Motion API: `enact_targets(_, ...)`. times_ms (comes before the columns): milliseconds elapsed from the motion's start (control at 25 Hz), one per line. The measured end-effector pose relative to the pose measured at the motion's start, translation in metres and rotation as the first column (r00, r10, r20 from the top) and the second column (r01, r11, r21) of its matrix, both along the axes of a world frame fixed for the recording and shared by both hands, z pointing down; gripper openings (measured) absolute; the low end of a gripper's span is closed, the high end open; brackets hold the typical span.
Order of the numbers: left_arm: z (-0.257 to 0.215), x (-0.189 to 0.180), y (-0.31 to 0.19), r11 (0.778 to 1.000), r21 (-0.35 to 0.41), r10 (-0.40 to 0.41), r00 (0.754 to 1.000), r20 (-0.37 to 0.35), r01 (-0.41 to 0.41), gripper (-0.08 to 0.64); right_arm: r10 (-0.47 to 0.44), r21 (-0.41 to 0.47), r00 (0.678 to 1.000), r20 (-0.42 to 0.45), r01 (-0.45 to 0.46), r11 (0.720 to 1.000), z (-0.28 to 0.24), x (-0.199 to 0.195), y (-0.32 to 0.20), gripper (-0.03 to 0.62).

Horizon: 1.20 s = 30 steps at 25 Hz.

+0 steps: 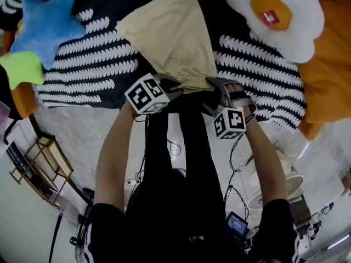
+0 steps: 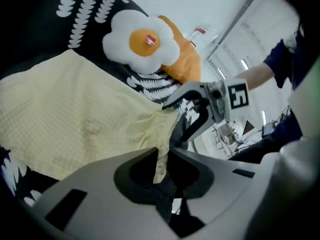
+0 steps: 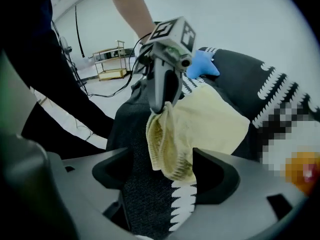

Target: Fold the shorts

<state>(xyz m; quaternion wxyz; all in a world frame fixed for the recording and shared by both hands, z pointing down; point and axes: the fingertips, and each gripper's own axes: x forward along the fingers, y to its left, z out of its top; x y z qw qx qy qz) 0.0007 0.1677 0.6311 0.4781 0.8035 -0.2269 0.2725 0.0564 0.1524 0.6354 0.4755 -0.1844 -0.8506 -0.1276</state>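
Pale yellow shorts (image 1: 170,34) lie spread on a black blanket with white marks (image 1: 93,59); their gathered waistband faces me at the blanket's near edge. My left gripper (image 1: 174,86) is shut on the left end of that waistband. In the left gripper view a fold of the shorts (image 2: 75,119) is pinched between its own jaws (image 2: 161,161). My right gripper (image 1: 215,85) stands open at the waistband's right end. In the right gripper view the bunched band (image 3: 167,141) sits between its wide jaws (image 3: 162,171), with a gap on the left side.
A fried-egg pillow (image 1: 274,15) and an orange cushion (image 1: 329,75) lie at the back right. A blue star pillow (image 1: 46,23) and a green one (image 1: 22,70) lie at the left. A small wooden shelf (image 1: 41,163) and cables are on the floor below.
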Motion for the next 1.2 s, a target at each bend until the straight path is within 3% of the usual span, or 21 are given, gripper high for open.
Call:
enact_targets(120, -0.013, -0.012, -0.017, 0.997, -0.029, -0.068, 0.996, -0.061, 0.067, 0.06, -0.064, 0.119, 0.998, 0.025, 0.061, 0.991, 0.014, -0.009, -0.001, 0.398)
enact_targets(320, -0.019, -0.02, -0.03, 0.995, -0.07, -0.077, 0.99, -0.12, 0.069, 0.061, -0.155, 0.308, 0.985, 0.08, 0.123, 0.944, 0.025, -0.028, -0.016, 0.426)
enact_targets(400, -0.019, -0.025, -0.034, 0.994, -0.072, -0.096, 0.988, -0.122, 0.088, 0.061, -0.146, 0.346, 0.984, 0.1, 0.104, 0.933, 0.024, -0.035, -0.026, 0.387)
enact_targets(440, -0.019, -0.029, -0.036, 0.992, -0.072, -0.113, 0.986, -0.122, 0.105, 0.061, -0.132, 0.347, 0.984, 0.117, 0.084, 0.934, 0.021, -0.039, -0.03, 0.301)
enact_targets(480, -0.02, -0.035, -0.038, 0.99, -0.071, -0.131, 0.984, -0.121, 0.123, 0.063, -0.114, 0.333, 0.984, 0.138, 0.062, 0.941, 0.016, -0.042, -0.033, 0.207)
enact_targets(640, -0.033, -0.055, -0.043, 0.978, -0.054, -0.209, 0.968, -0.136, 0.204, 0.067, -0.071, 0.255, 0.978, 0.196, 0.019, 0.967, -0.013, -0.05, -0.038, 0.091)
enact_targets(720, -0.045, -0.057, -0.038, 0.971, -0.046, -0.237, 0.957, -0.165, 0.233, 0.069, -0.087, 0.216, 0.98, 0.179, 0.047, 0.975, -0.022, -0.05, -0.034, 0.071)
enact_targets(840, -0.06, -0.049, -0.017, 0.972, -0.047, -0.235, 0.955, -0.183, 0.23, 0.069, -0.142, 0.078, 0.987, 0.081, 0.136, 0.988, -0.026, -0.041, -0.019, 0.063)
enact_targets(1000, -0.077, -0.028, 0.023, 0.969, -0.078, -0.246, 0.949, -0.196, 0.235, 0.069, -0.221, -0.084, 0.975, -0.028, 0.218, 0.972, -0.042, -0.021, 0.014, 0.063)
enact_targets(1200, -0.082, -0.004, 0.079, 0.954, -0.146, -0.288, 0.937, -0.198, 0.262, 0.072, -0.28, -0.182, 0.958, -0.07, 0.263, 0.947, -0.051, 0.004, 0.067, 0.063)
